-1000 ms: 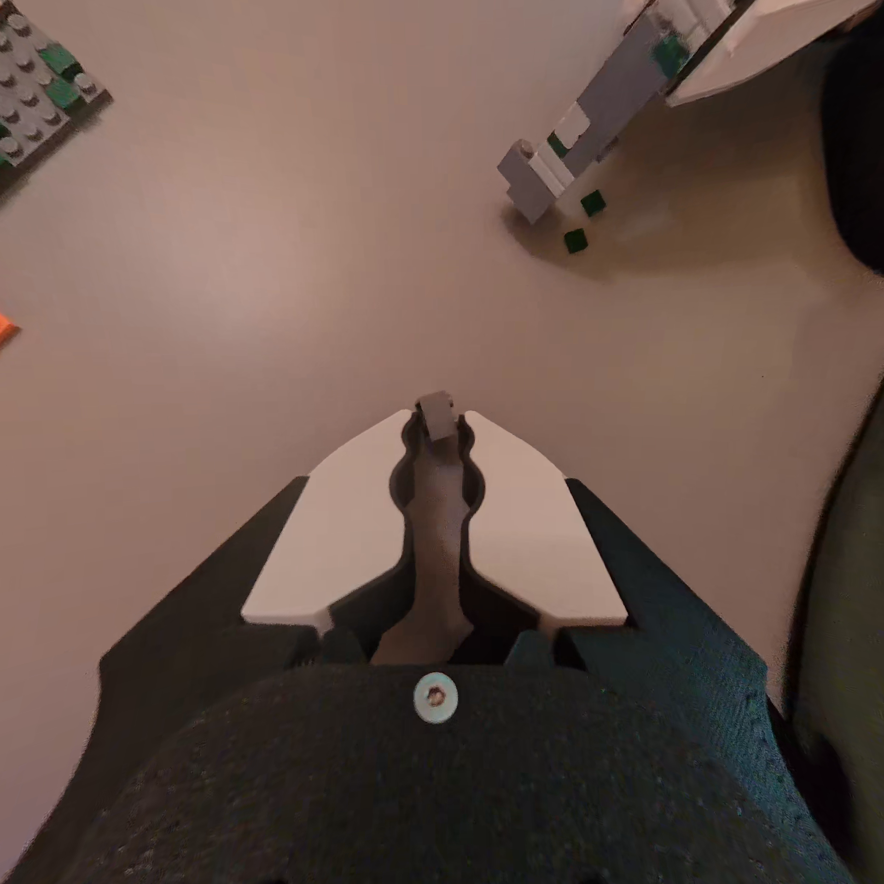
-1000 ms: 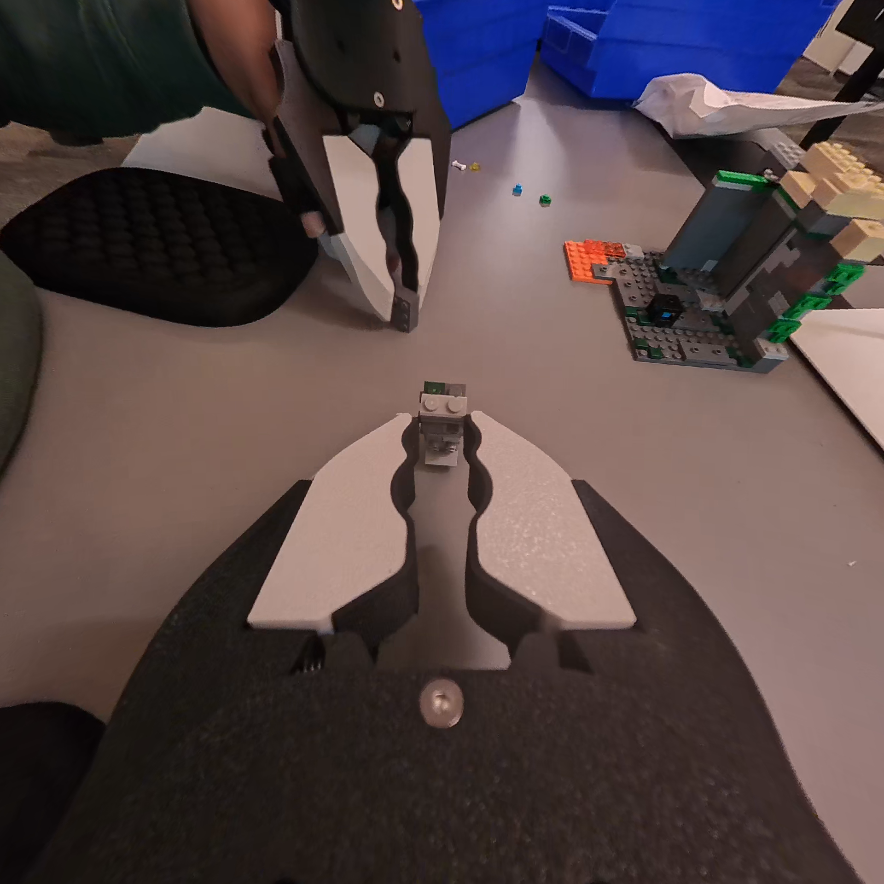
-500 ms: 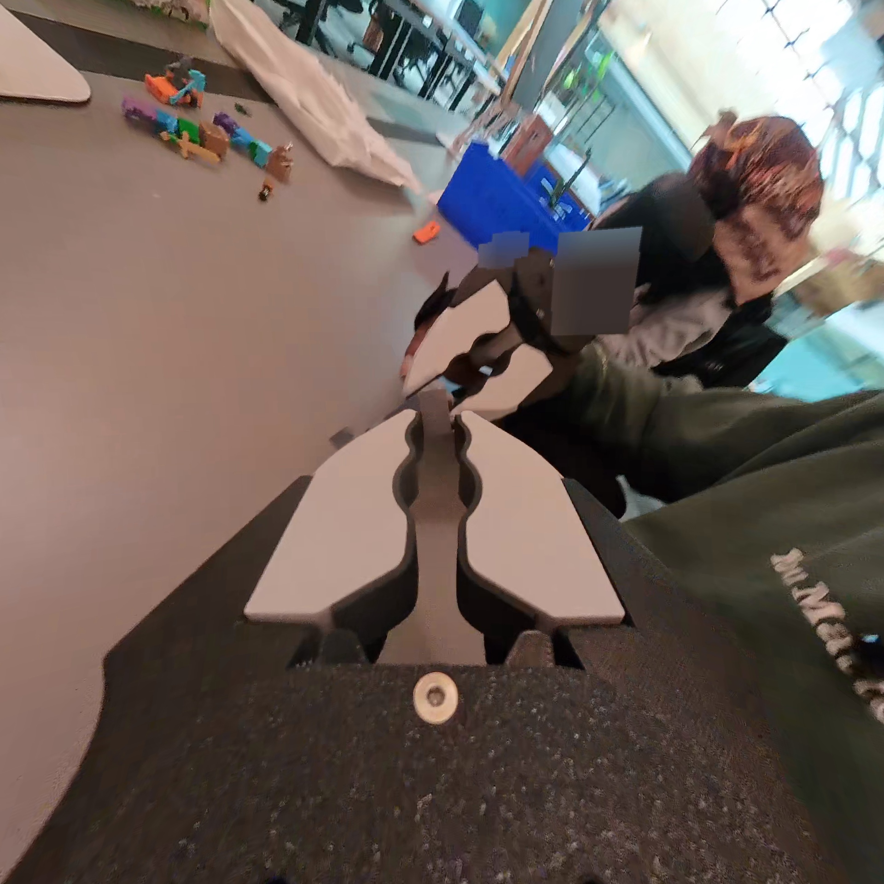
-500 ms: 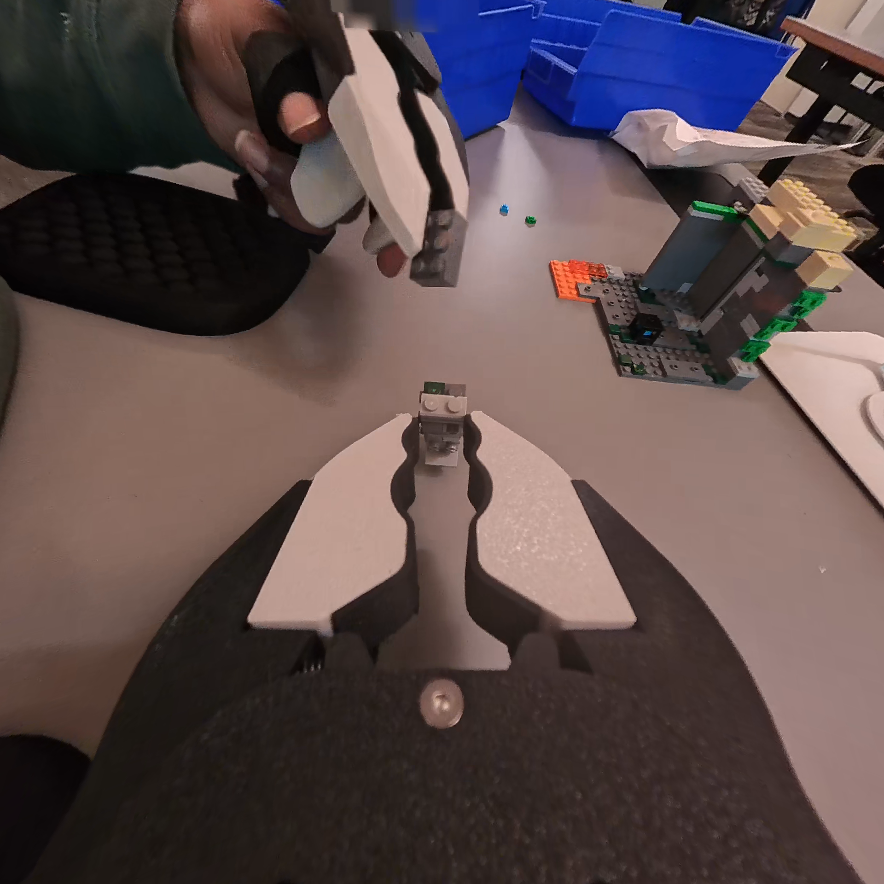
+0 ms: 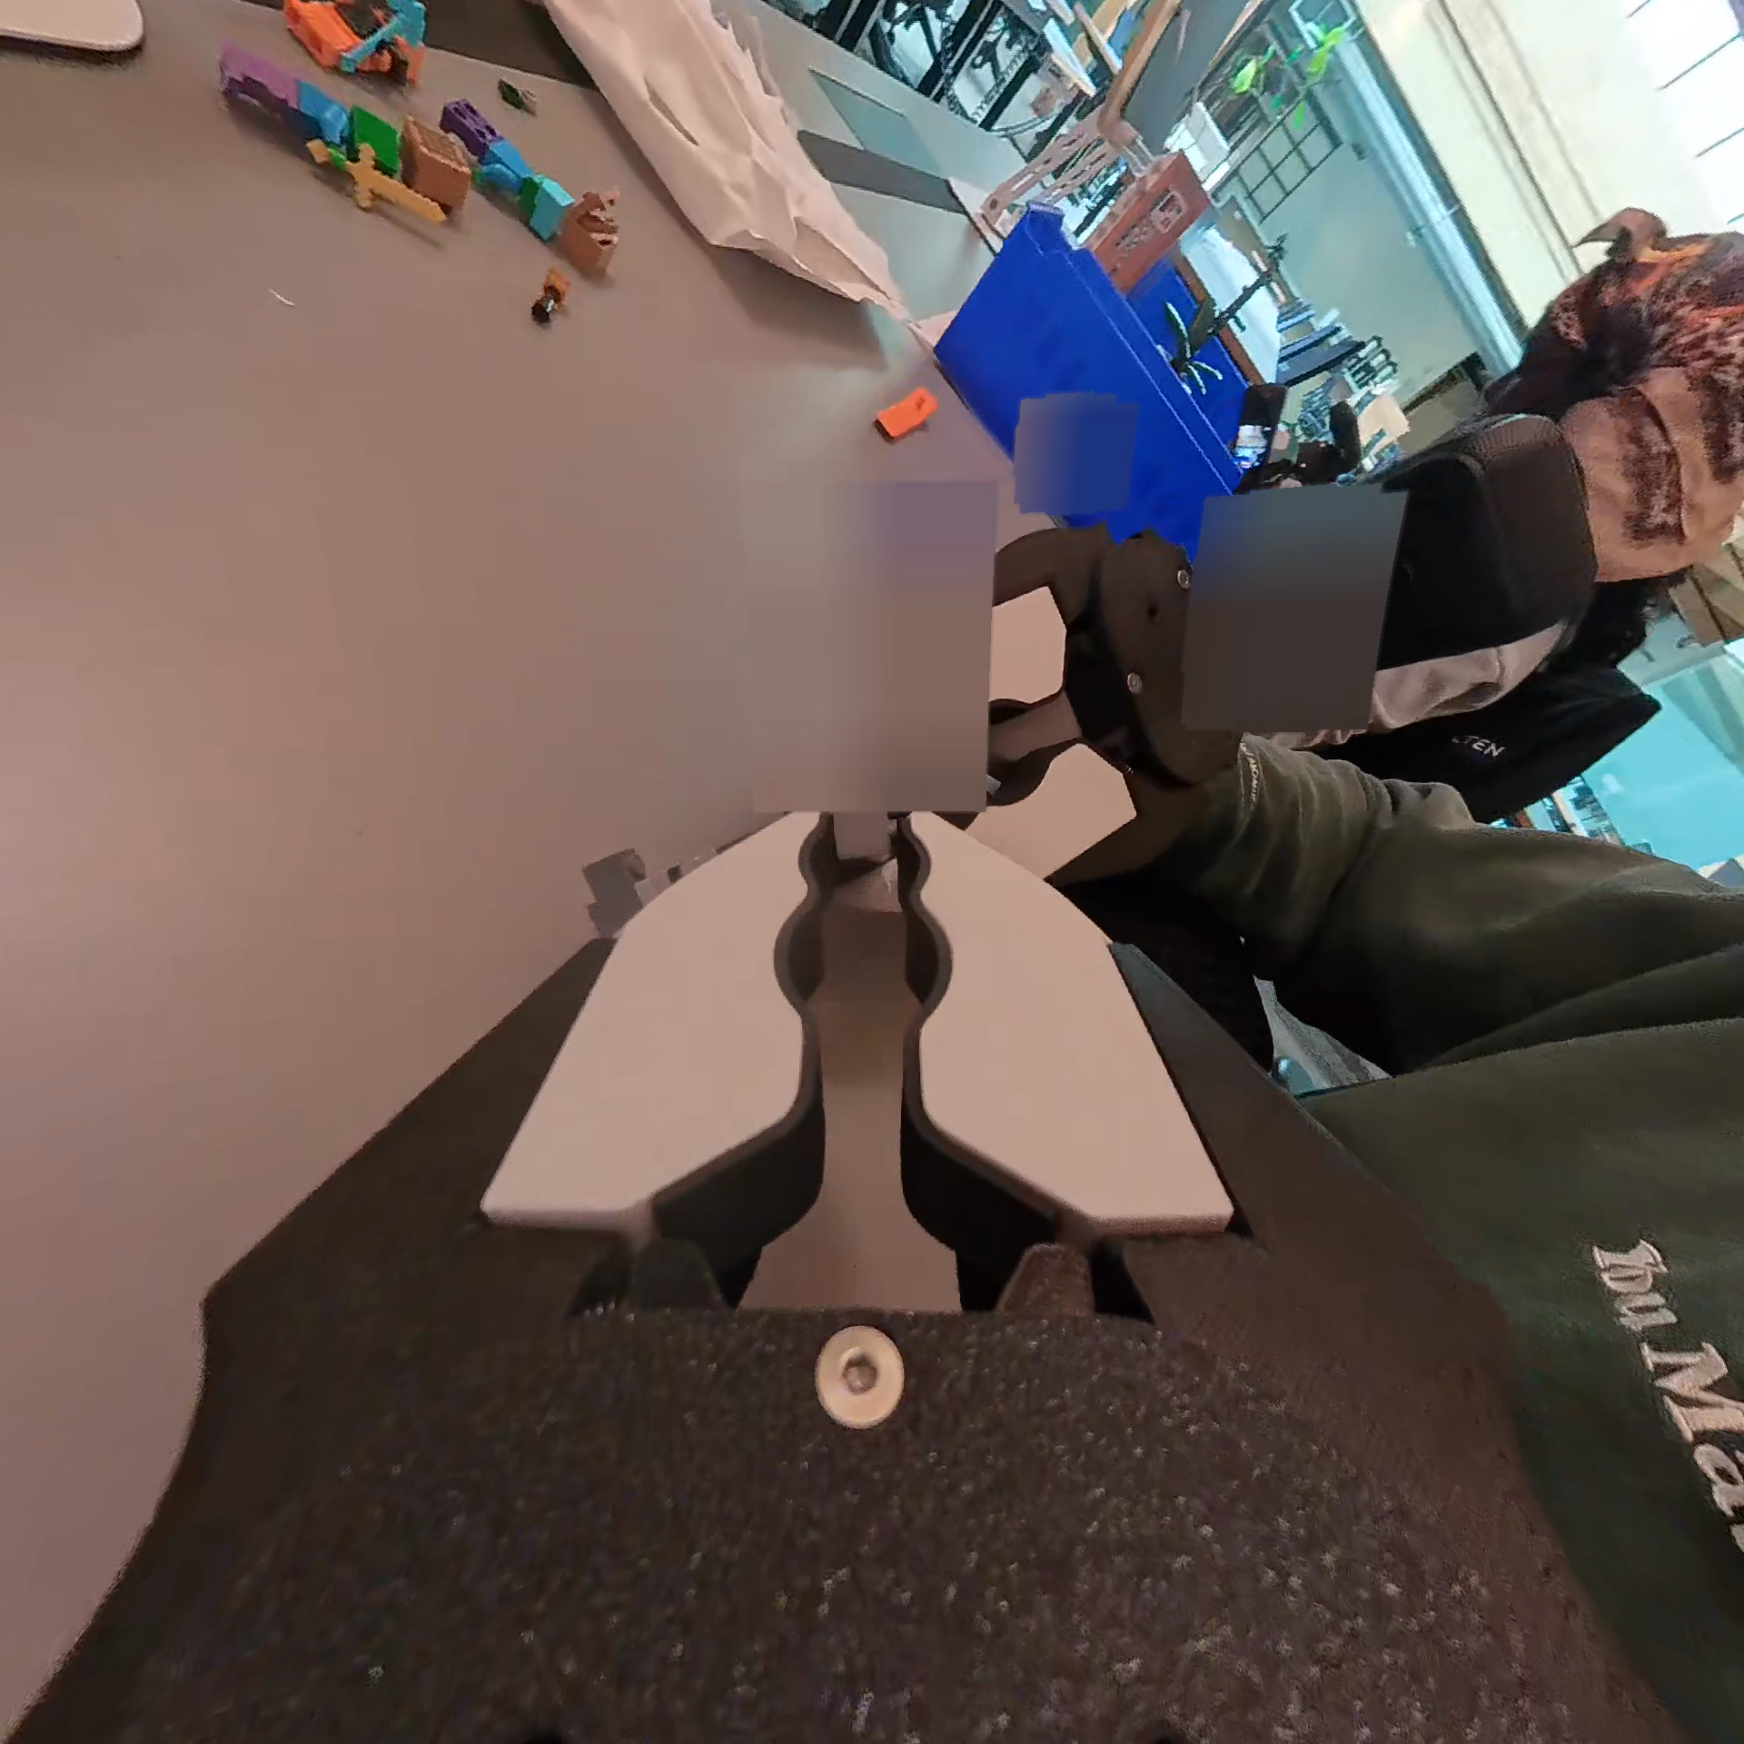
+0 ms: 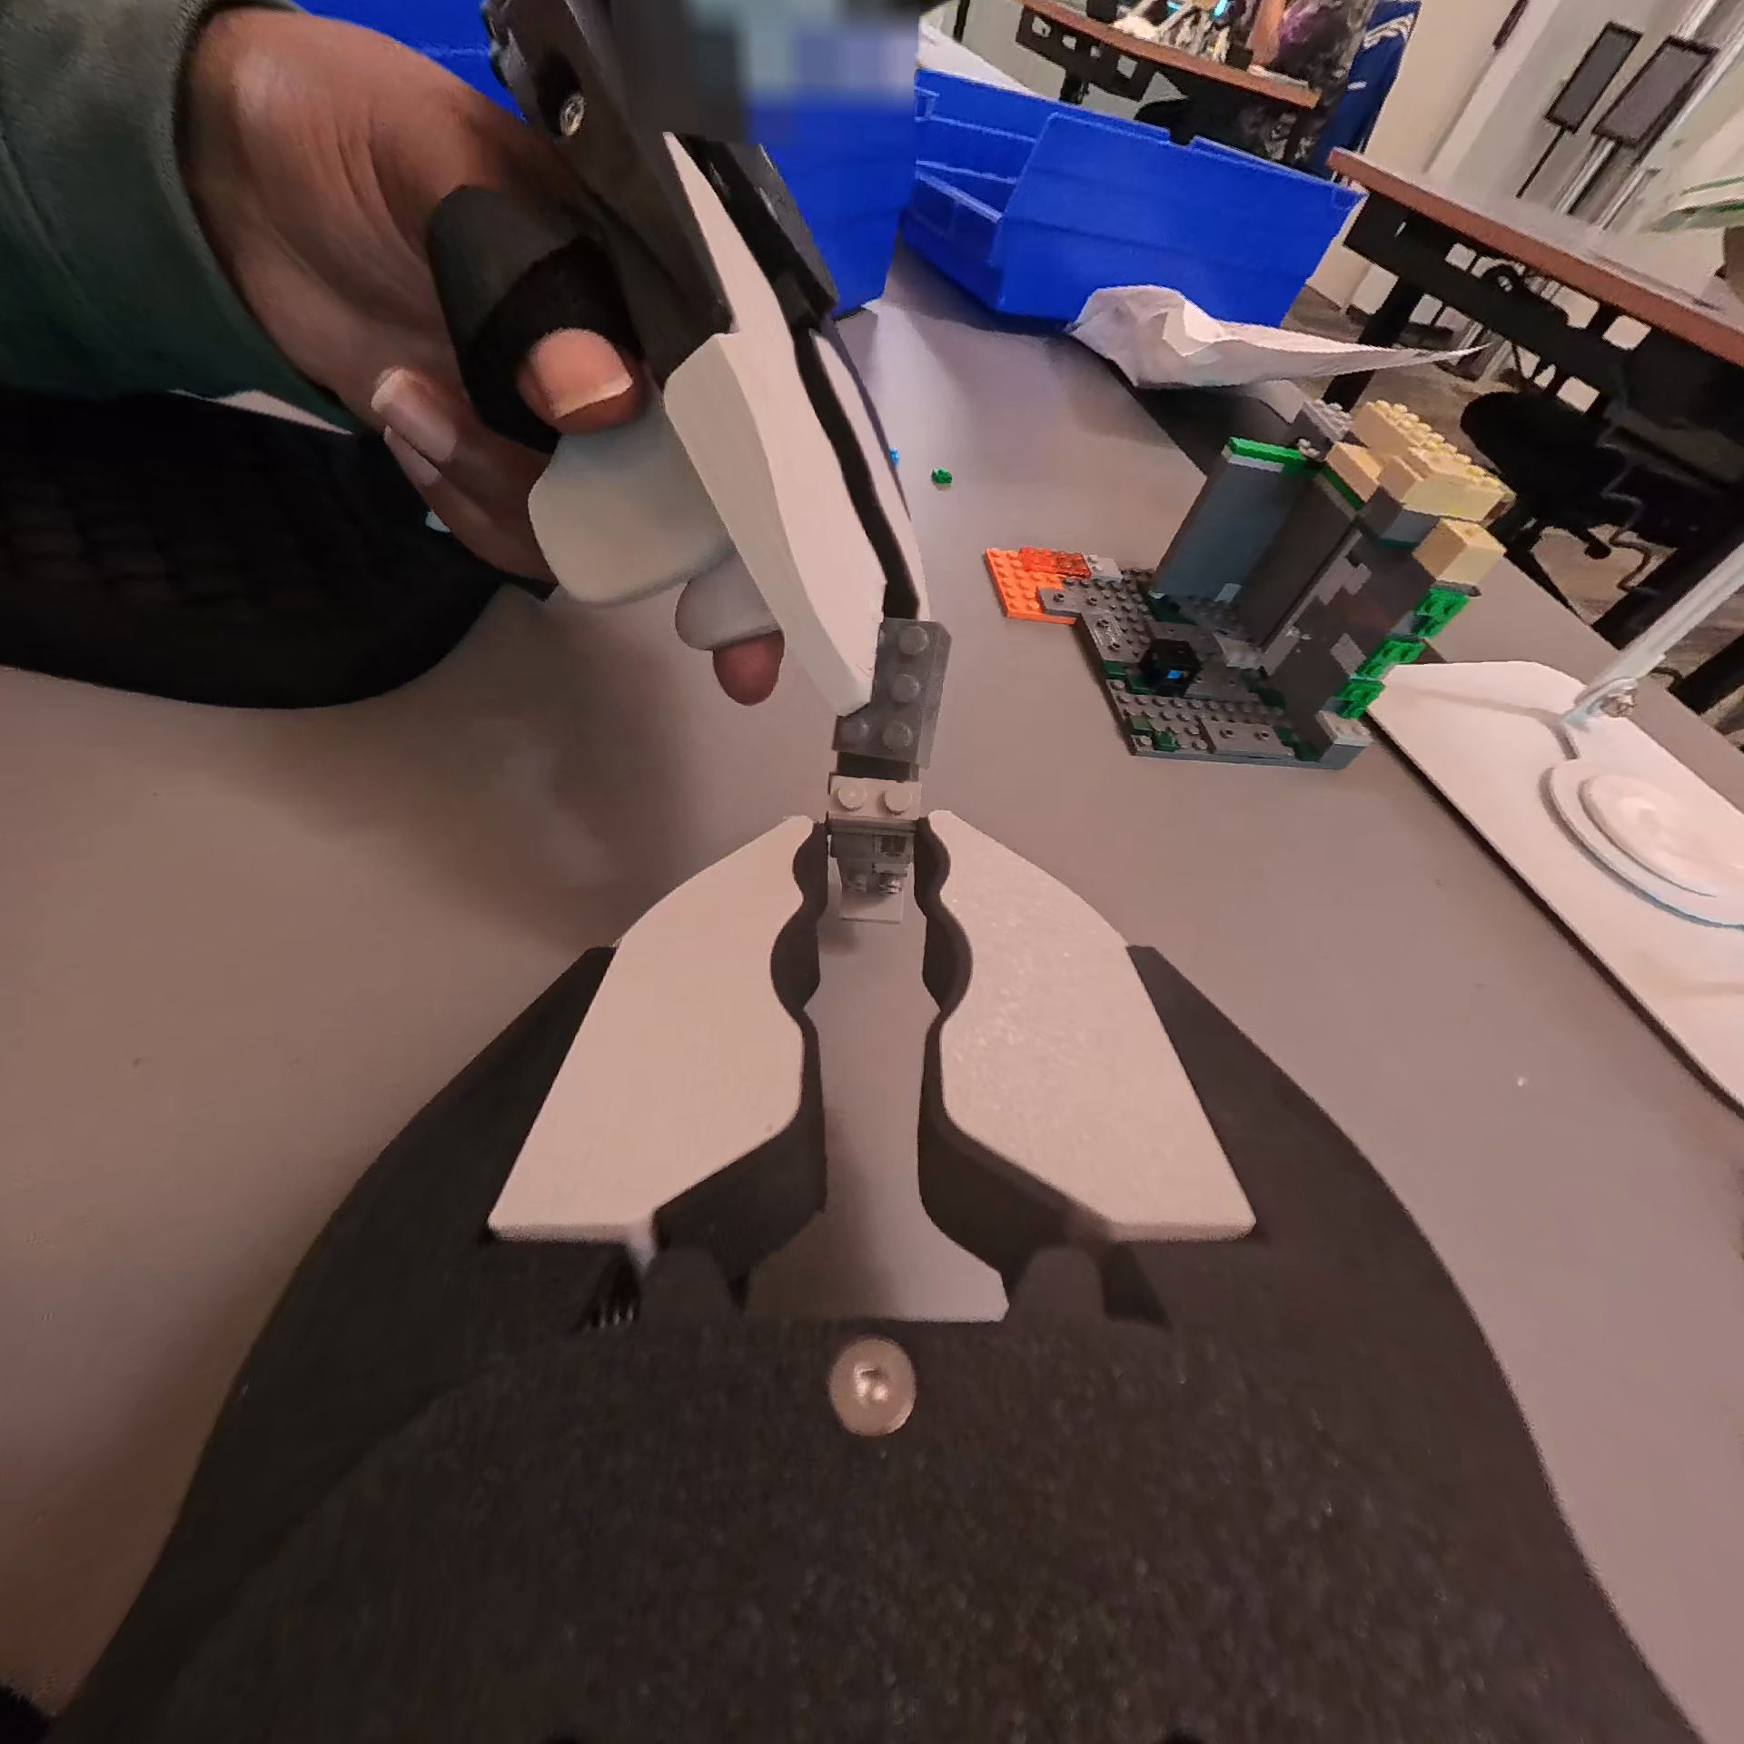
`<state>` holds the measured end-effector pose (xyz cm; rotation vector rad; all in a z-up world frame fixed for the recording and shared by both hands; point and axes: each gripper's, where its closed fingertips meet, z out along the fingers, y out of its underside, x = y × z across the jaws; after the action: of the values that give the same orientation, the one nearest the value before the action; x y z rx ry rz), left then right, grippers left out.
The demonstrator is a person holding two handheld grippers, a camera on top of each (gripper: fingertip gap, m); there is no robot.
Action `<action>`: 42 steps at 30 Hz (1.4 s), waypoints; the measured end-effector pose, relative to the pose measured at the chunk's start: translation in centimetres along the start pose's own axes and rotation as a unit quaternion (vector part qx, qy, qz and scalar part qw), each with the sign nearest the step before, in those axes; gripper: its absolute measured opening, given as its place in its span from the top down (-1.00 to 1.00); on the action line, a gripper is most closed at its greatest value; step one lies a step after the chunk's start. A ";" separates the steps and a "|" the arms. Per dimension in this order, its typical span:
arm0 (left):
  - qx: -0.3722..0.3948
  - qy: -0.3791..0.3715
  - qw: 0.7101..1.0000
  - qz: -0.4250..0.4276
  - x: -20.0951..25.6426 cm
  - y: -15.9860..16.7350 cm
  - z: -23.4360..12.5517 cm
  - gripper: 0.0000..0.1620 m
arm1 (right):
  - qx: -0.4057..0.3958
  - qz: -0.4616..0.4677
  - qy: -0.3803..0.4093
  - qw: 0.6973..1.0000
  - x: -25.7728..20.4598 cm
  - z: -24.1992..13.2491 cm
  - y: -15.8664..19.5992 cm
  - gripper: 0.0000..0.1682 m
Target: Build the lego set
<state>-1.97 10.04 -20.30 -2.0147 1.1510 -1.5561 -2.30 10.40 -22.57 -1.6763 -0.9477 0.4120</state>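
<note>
My right gripper (image 6: pixel 870 830) is shut on a small grey lego sub-assembly (image 6: pixel 873 840) with a light grey two-stud plate on top. My left gripper (image 6: pixel 887 679) comes in from the upper left of the right wrist view, held in a hand, and is shut on a dark grey studded brick (image 6: pixel 901 694). That brick's lower end touches the top of the sub-assembly. In the left wrist view my left gripper (image 5: pixel 861 835) shows the brick (image 5: pixel 863 854) between its tips; a blur patch hides what lies beyond. The partly built grey, green and tan model (image 6: pixel 1293 604) stands on the table at the right.
Blue bins (image 6: pixel 1114 226) and crumpled white paper (image 6: pixel 1217 335) lie at the back. A white sheet (image 6: pixel 1557 849) is at the right edge, a black textured pad (image 6: pixel 208 566) at the left. Colourful lego pieces (image 5: pixel 406 160) and an orange piece (image 5: pixel 904 412) lie on the grey table (image 5: pixel 377 566). Another person (image 5: pixel 1557 585) sits nearby.
My left gripper has lifted off the table, turned and come down toward my right gripper, so its dark grey brick now meets the top of the held sub-assembly. My right gripper has stayed shut.
</note>
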 end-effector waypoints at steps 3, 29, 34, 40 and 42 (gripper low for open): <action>-0.009 0.000 1.000 -0.014 0.0 -0.2 0.3 0.85 | -0.001 0.009 0.016 1.000 0.4 0.1 0.1 0.80; -0.039 -0.032 0.999 0.000 -0.6 -1.0 1.1 0.78 | 0.032 0.029 0.048 0.998 1.6 -0.5 -0.3 0.80; -0.045 -0.044 0.998 0.017 -0.6 -0.9 1.1 0.77 | 0.024 -0.003 0.066 0.998 1.7 -0.5 -0.4 0.80; -0.041 -0.052 0.997 0.041 -0.3 -1.1 1.2 0.79 | 0.016 -0.065 0.102 0.992 1.9 -0.9 -0.7 0.81; -0.040 -0.047 0.997 0.037 -0.3 -1.1 1.2 0.79 | 0.013 -0.082 0.113 0.990 1.9 -1.0 -0.7 0.81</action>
<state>-0.45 10.66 -20.13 -2.0471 1.2537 -1.3848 -0.72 11.28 -21.24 -1.5703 -0.8997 0.1203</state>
